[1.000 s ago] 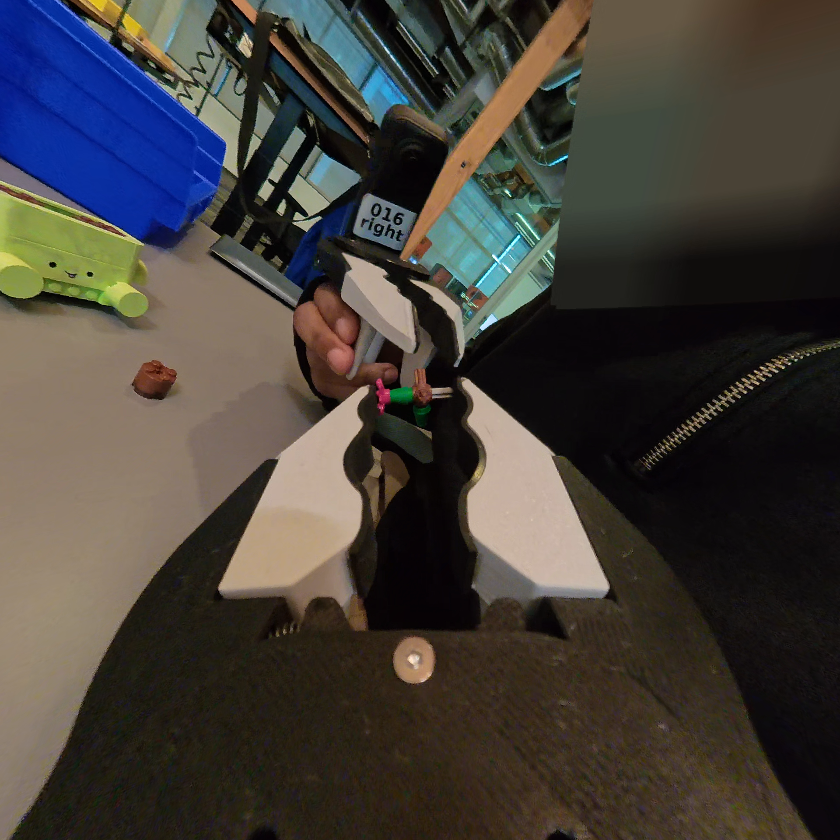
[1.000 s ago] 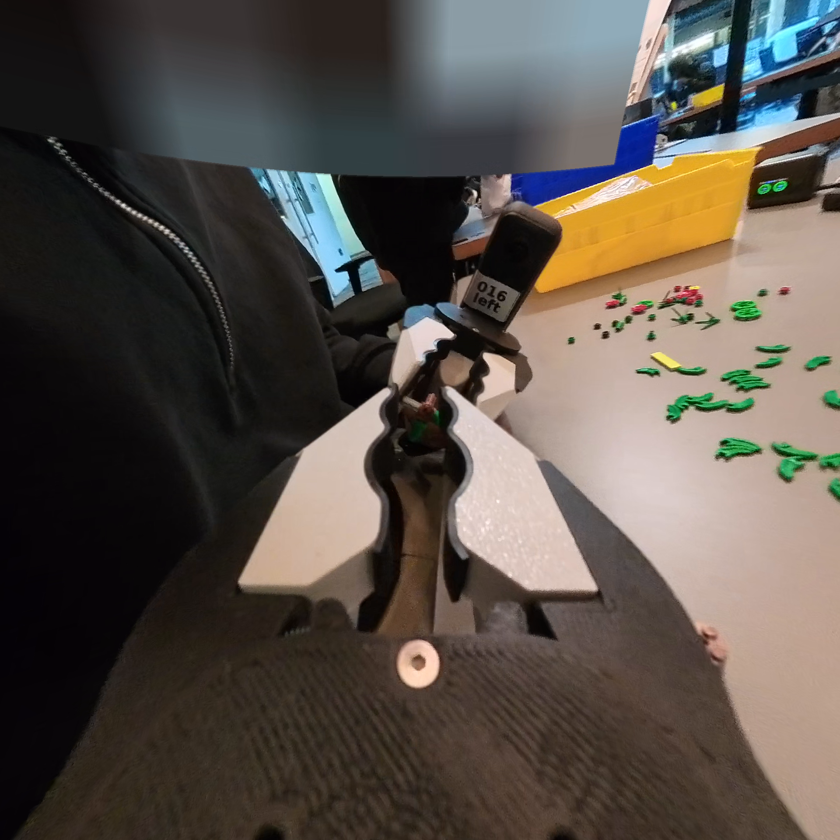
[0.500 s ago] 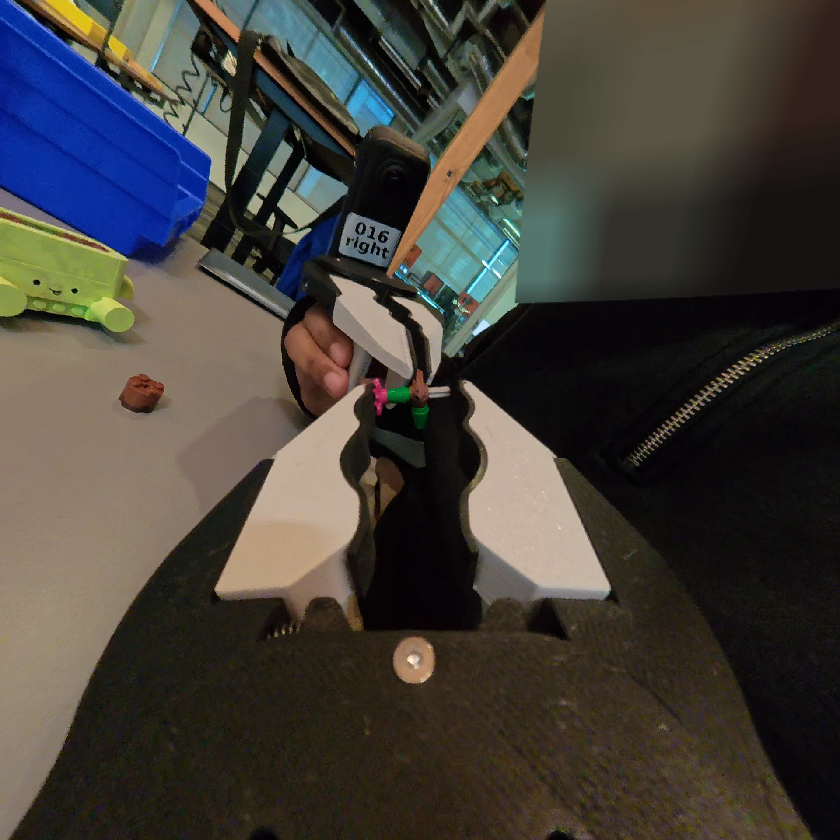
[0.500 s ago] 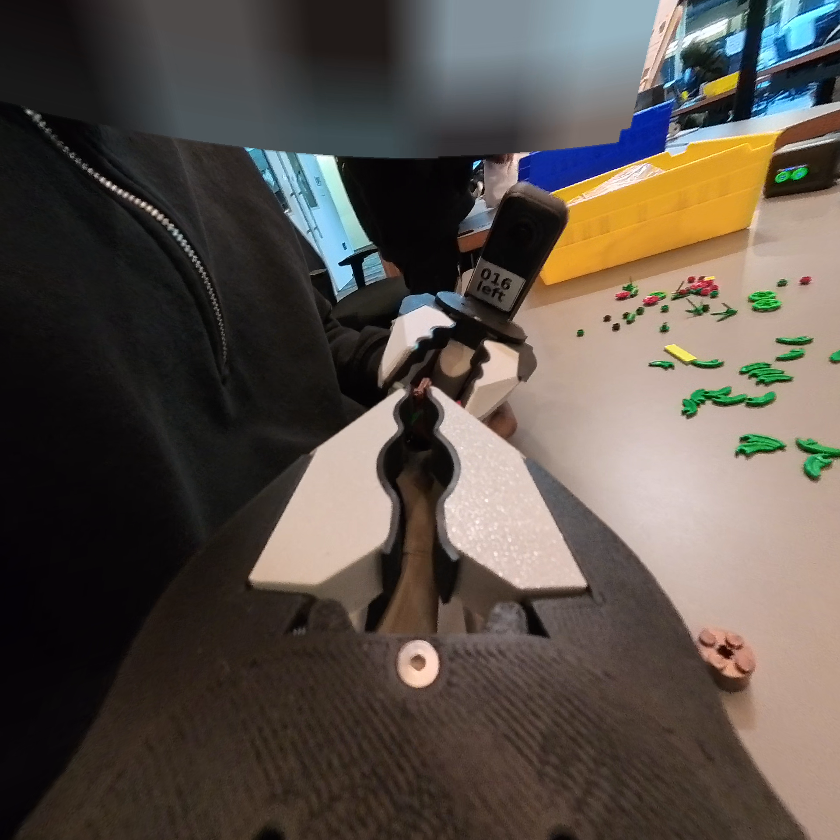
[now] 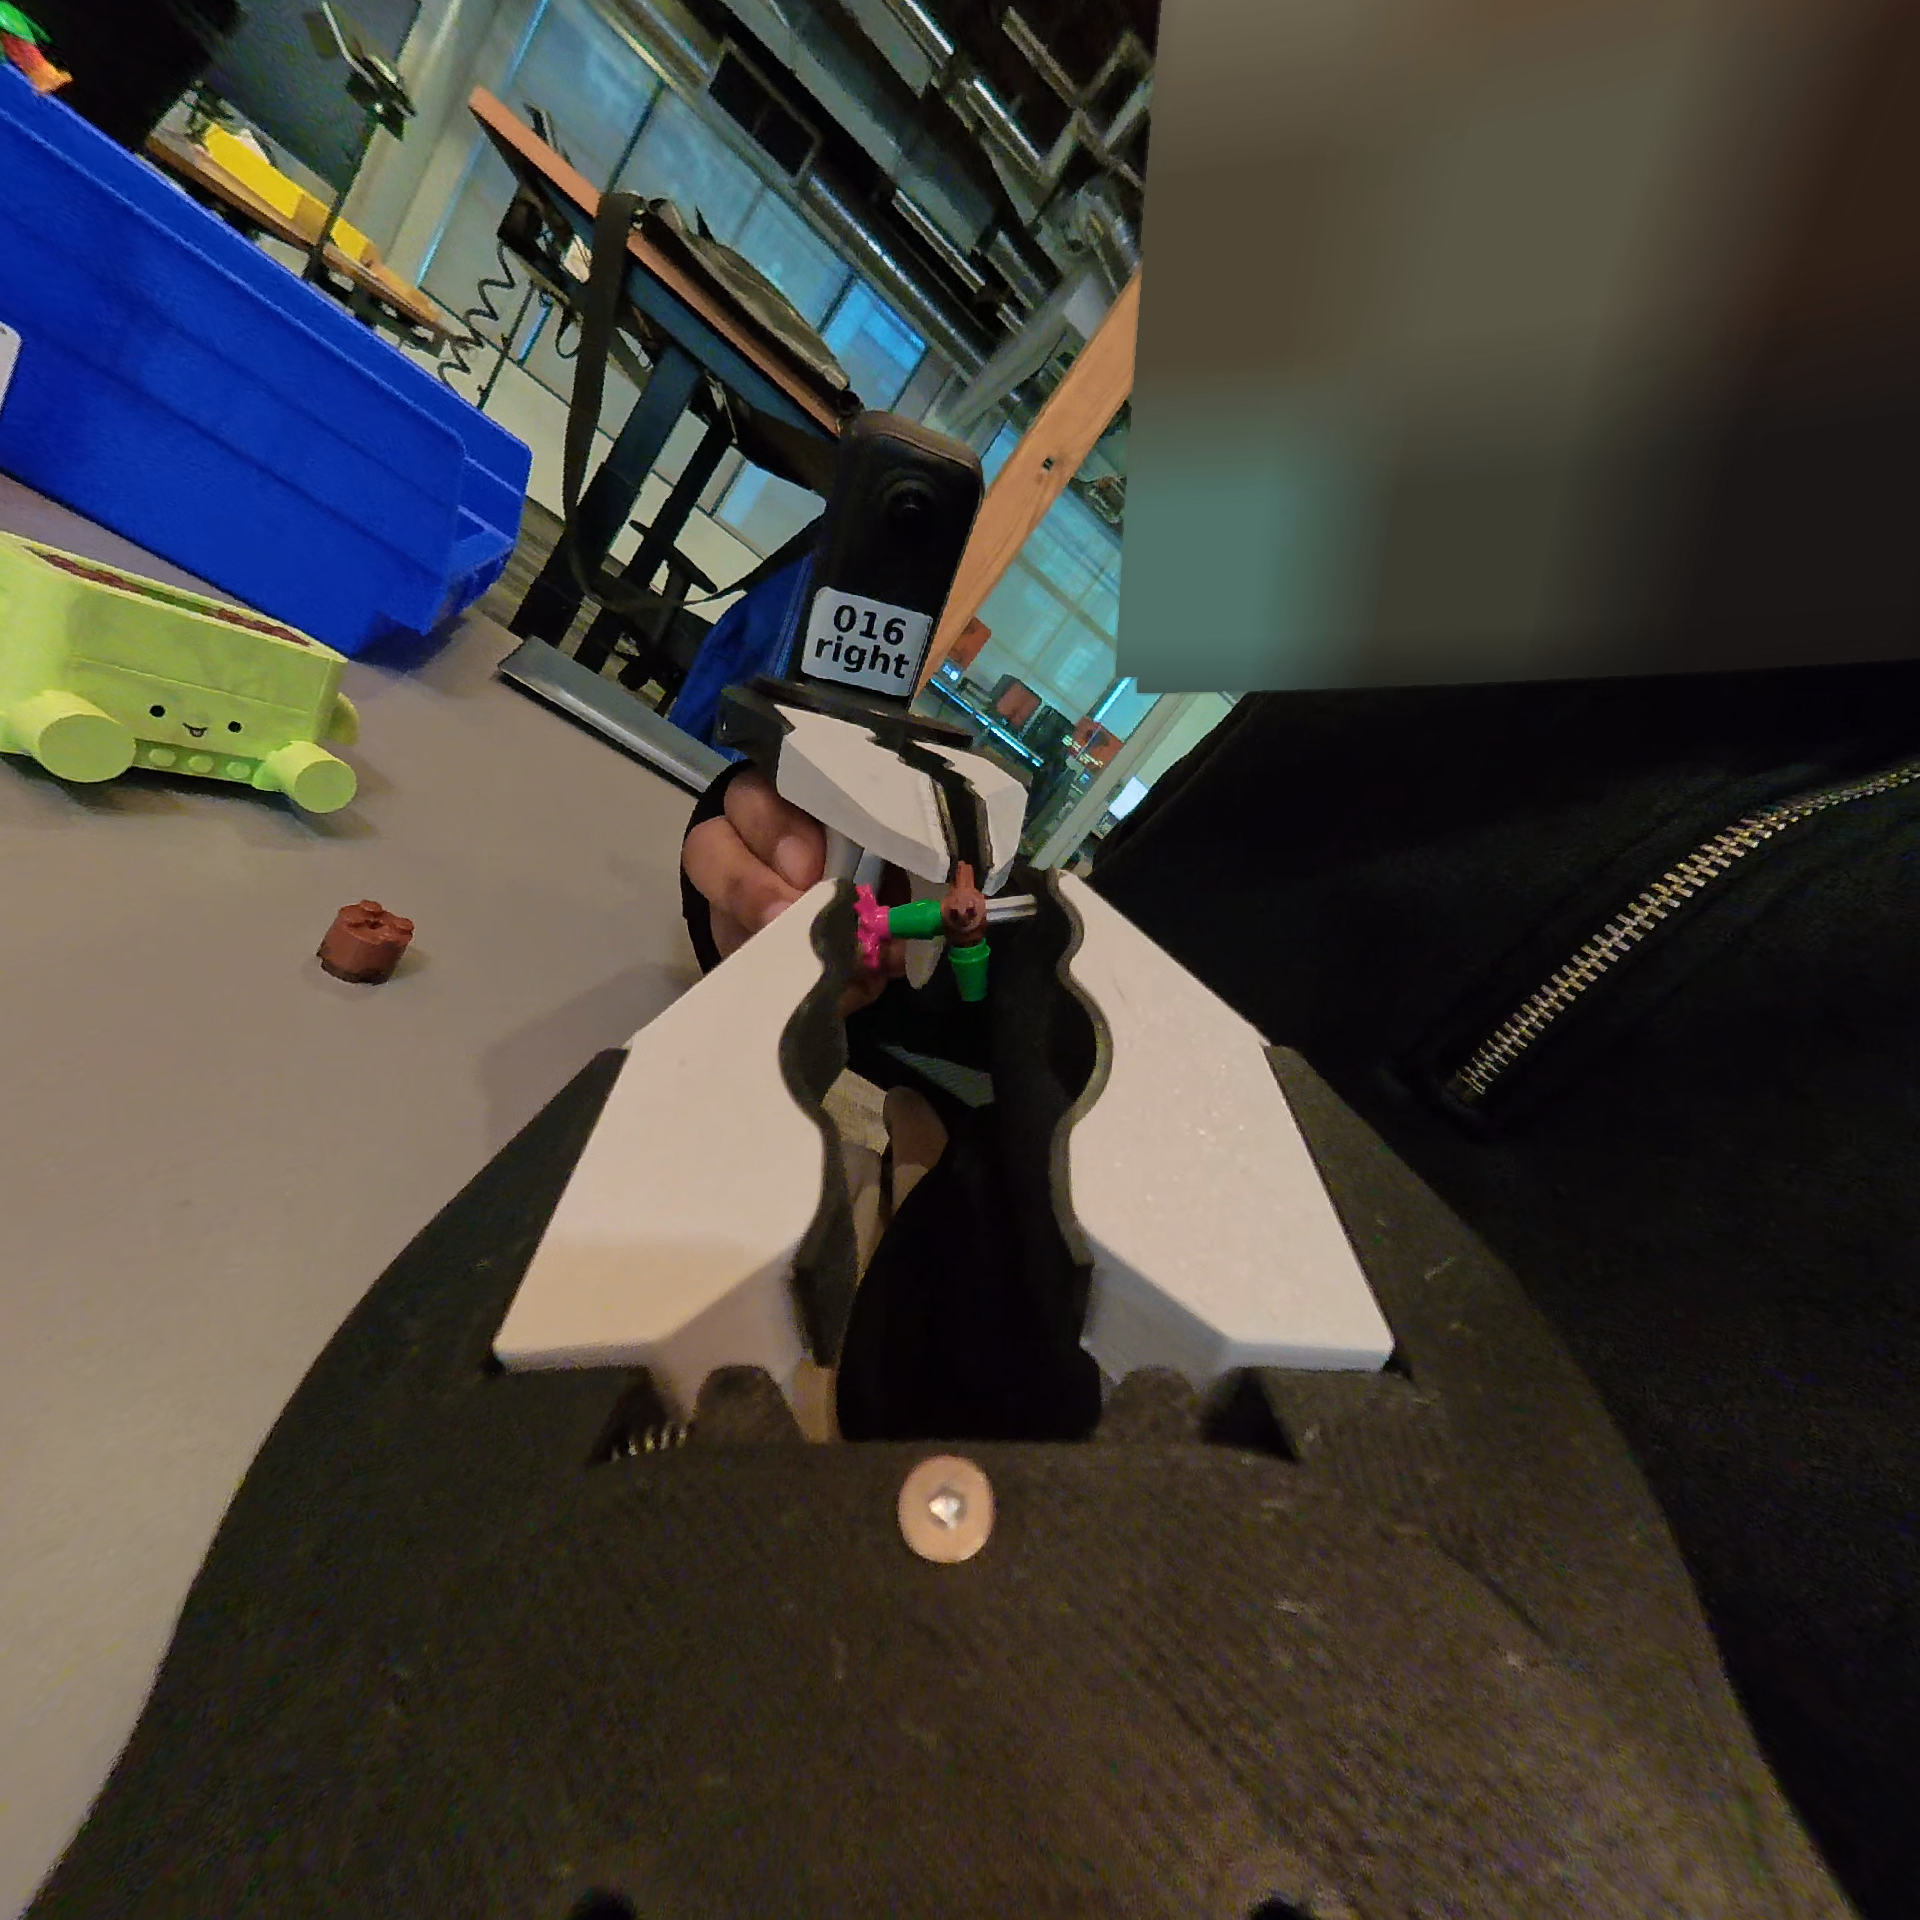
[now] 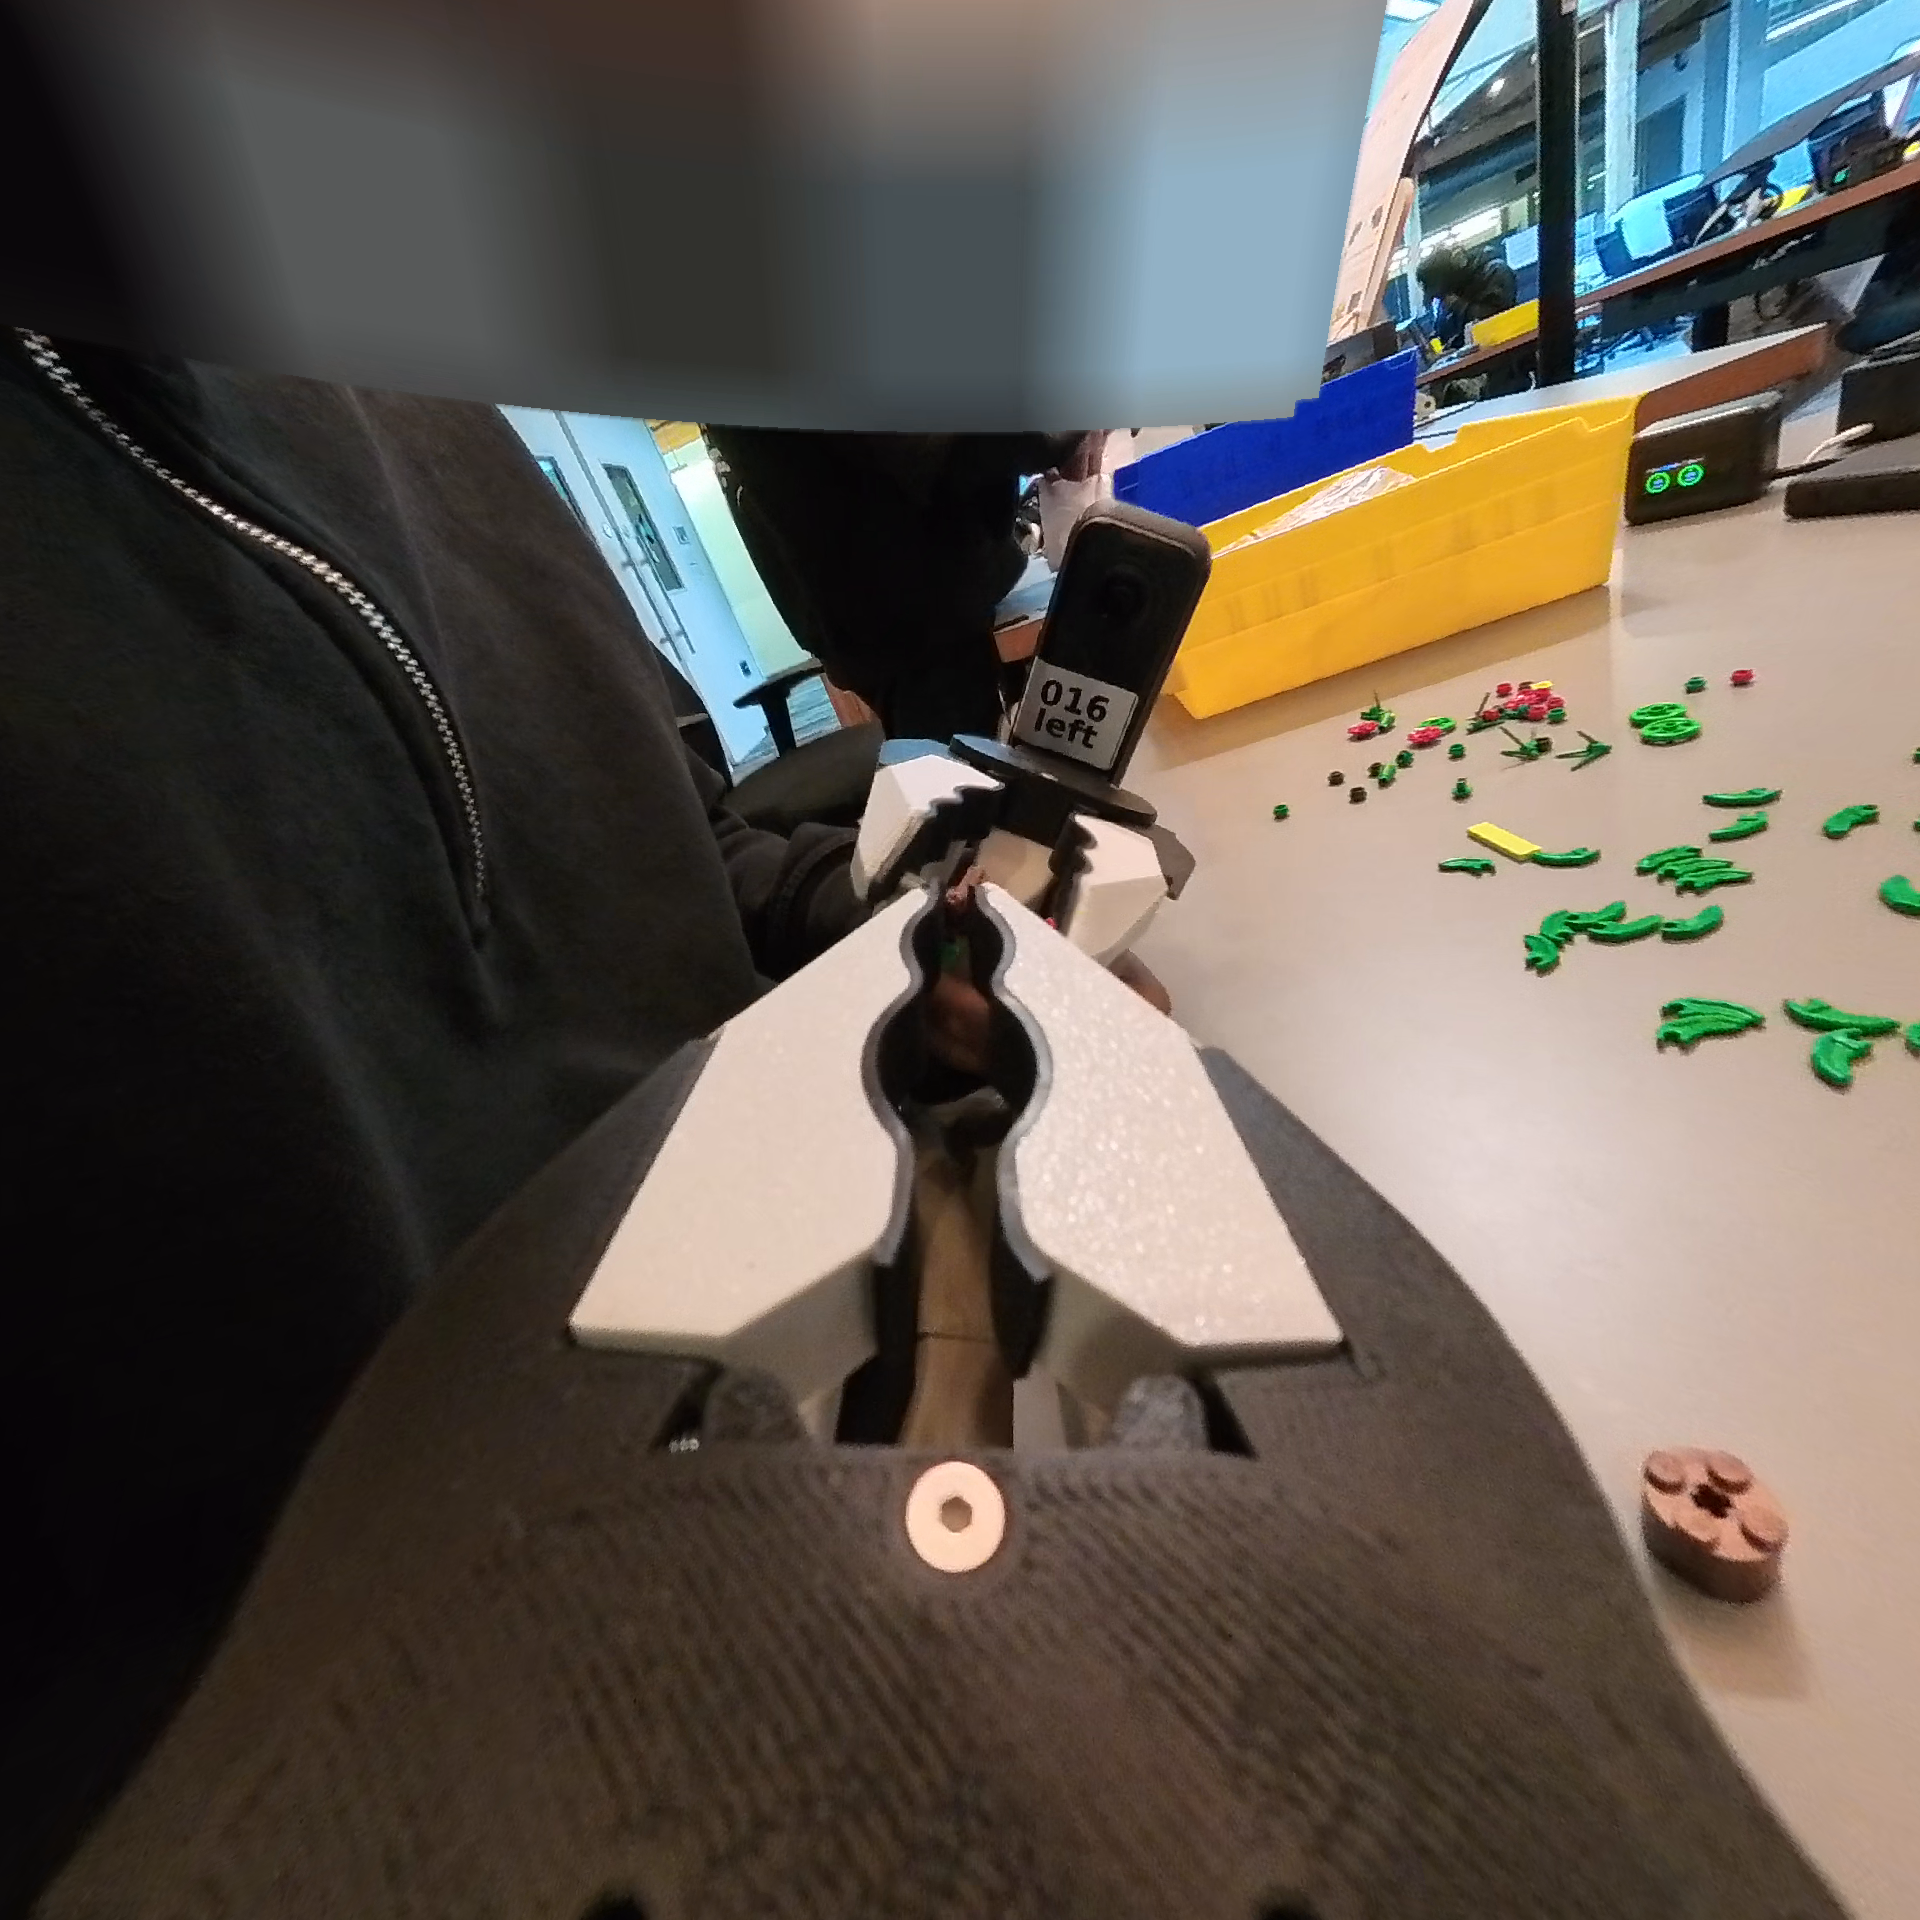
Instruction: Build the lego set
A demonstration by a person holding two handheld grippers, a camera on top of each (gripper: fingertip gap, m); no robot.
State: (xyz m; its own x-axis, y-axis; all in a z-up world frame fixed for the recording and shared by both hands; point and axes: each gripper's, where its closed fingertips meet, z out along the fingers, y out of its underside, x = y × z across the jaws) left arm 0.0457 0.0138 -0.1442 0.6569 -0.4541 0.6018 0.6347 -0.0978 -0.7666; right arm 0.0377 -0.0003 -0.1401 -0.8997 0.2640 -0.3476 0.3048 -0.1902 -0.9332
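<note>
In the left wrist view, the left gripper (image 5: 940,914) is held above a grey table (image 5: 208,1091), its two white fingers spread only narrowly. A small flower stem (image 5: 920,920) spans the gap at their tips: a pink blossom touches the left finger, a green sleeve and a brown joint follow, and a thin pale rod reaches the right finger, so the stem is clamped between them. A second green sleeve hangs down from the joint. Directly behind, the right gripper (image 5: 961,862) is seen tip-on, its fingers pressed together at the brown joint. A brown round brick (image 5: 364,940) lies on the table to the left, well apart, and a lime-green box (image 5: 156,665) stands before a blue bin (image 5: 239,395).

In the right wrist view, the right gripper (image 6: 964,904) is clenched, the brown tip of the stem pinched at its fingertips. The left gripper (image 6: 997,883) is met just beyond. The brown round brick (image 6: 1714,1522) lies at lower right. Green leaf pieces (image 6: 1683,914) and red pieces (image 6: 1517,712) are scattered farther off, near a yellow bin (image 6: 1403,582).
</note>
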